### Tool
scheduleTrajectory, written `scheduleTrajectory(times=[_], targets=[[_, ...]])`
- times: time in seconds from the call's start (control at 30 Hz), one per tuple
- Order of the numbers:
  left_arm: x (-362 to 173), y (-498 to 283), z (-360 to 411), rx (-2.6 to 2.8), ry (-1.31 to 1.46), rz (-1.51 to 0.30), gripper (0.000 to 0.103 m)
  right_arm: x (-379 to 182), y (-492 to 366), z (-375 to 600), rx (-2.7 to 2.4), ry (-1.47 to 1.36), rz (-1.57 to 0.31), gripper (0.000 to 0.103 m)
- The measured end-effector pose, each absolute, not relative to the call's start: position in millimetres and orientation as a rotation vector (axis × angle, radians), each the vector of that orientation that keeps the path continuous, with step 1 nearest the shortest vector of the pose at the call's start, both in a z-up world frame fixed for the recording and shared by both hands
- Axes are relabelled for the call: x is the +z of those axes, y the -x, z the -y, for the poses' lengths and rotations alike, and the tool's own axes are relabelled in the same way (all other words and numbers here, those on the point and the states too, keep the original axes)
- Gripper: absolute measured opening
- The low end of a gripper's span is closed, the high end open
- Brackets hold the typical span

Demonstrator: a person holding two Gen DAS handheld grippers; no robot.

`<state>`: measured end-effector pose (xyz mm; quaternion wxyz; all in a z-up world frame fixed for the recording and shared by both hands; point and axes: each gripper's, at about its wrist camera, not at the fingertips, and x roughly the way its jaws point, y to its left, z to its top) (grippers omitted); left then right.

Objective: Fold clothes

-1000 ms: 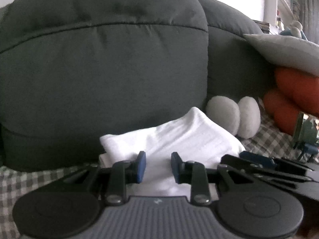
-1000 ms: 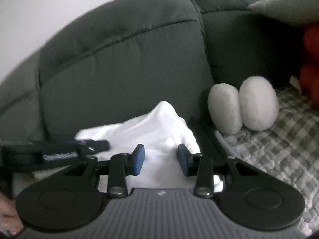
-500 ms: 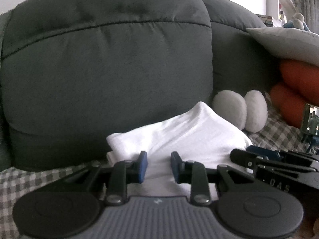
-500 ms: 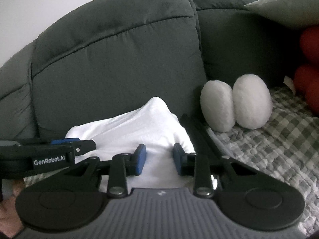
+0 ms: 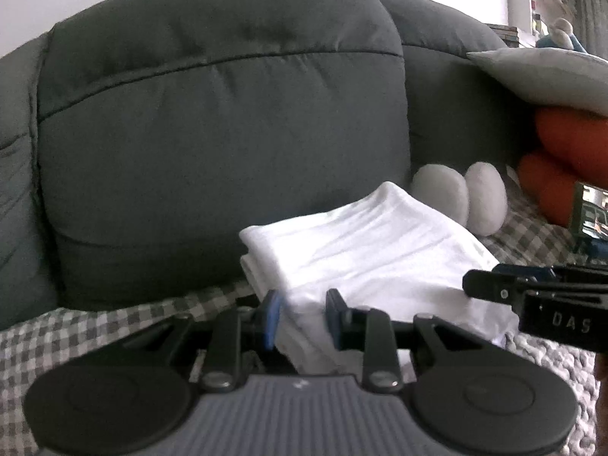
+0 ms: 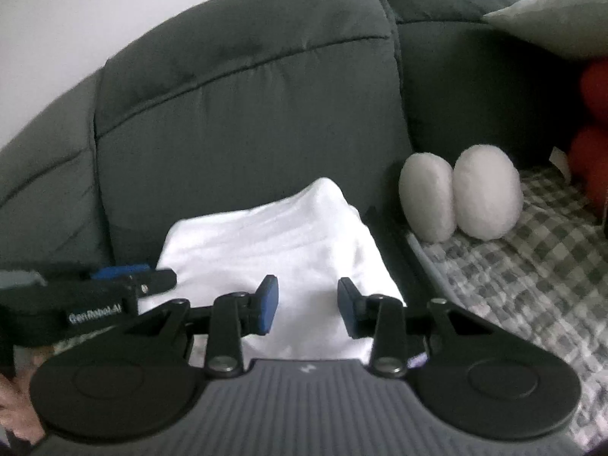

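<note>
A folded white garment (image 5: pixel 372 250) lies on the checked sofa cover against the grey back cushion; it also shows in the right wrist view (image 6: pixel 273 243). My left gripper (image 5: pixel 302 321) is open, its blue pads on either side of the garment's near left corner. My right gripper (image 6: pixel 307 306) is open and empty over the garment's near edge. The right gripper shows from the side in the left wrist view (image 5: pixel 532 292), at the garment's right edge. The left gripper shows in the right wrist view (image 6: pixel 125 281), at the garment's left edge.
The grey sofa back (image 5: pixel 212 133) rises just behind the garment. Two white plush ovals (image 6: pixel 459 197) stand to its right on the checked cover (image 6: pixel 532 250). Orange cushions (image 5: pixel 562 159) and a grey pillow (image 5: pixel 547 72) fill the far right.
Both grippers have pulled back a little from the garment. The right jaws have opened wider. The left gripper has shifted toward the garment's left corner.
</note>
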<state>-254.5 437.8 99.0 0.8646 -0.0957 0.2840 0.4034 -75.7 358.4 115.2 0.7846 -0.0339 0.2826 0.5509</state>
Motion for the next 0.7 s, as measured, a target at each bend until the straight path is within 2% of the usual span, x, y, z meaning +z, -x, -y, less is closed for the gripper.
scheduleTrajectory(times=[0.7], targets=[[85.0,269.3,-376.7,0.879,0.294,-0.669,0.032,127.0,94.5,-304.5,1.244,0.17,-0.652,0.039]])
